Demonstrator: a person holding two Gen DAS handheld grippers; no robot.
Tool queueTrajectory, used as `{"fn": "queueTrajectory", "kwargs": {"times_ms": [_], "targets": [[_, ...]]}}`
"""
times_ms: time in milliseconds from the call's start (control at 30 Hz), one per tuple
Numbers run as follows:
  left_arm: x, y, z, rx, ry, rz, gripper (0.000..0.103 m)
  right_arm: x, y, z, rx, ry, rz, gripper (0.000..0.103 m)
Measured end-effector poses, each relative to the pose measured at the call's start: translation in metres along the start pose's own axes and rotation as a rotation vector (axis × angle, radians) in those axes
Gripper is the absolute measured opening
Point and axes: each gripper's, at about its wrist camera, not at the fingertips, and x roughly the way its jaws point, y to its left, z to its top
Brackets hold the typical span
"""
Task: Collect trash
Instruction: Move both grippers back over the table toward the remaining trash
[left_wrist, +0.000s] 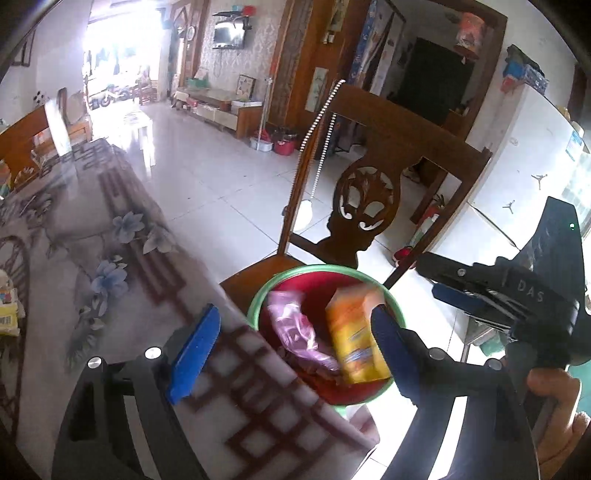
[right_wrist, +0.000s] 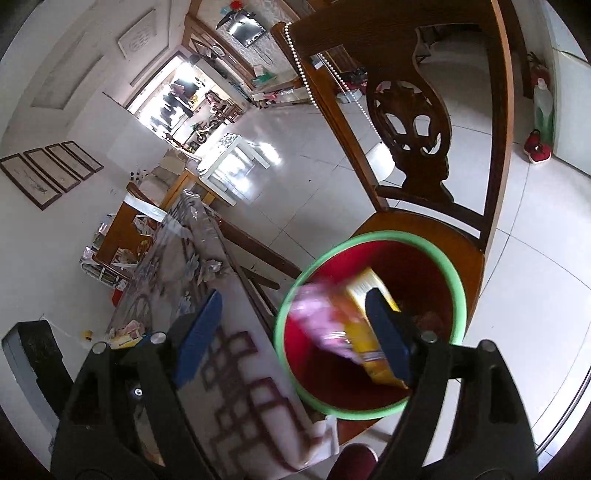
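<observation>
Left wrist view shows the left gripper (left_wrist: 291, 347) and right gripper (right_wrist: 291, 336) both with jaws wide and empty over the red bin (left_wrist: 269, 284) on the chair (left_wrist: 373, 192) seat. A yellow packet (left_wrist: 351, 332) and pink wrapper (left_wrist: 291, 328) lie inside; the packet leans near the right rim, so a passing finger could flick it out or tip the bin off the seat.

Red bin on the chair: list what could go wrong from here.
1. The red bin sits at the front of the chair seat, beside the table edge; a knock could tip it.
2. The yellow packet and pink wrapper look blurred, maybe mid-drop, and the right gripper is close above.
</observation>
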Motion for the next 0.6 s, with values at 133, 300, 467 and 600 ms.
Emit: {"fn": "queueTrajectory", "kwargs": {"times_ms": [133, 300, 467, 600], "targets": [[-0.014, 0.015, -0.003, -0.063, -0.023, 0.022, 0.08, -0.006, 0.02, -0.006, -0.045, 0.006, 0.013, 0.082], [-0.05, 0.037, -0.012, -0.103, -0.077, 0.087, 0.08, -0.011, 0.065, -0.021, -0.102, 0.019, 0.079, 0.084], [-0.104, 0.073, -0.033, -0.175, -0.141, 0.171, 0.082, -0.009, 0.118, -0.046, -0.152, 0.047, 0.172, 0.09], [-0.142, 0.12, -0.068, -0.281, -0.155, 0.249, 0.084, 0.006, 0.164, -0.08, -0.214, 0.094, 0.249, 0.092]]}}
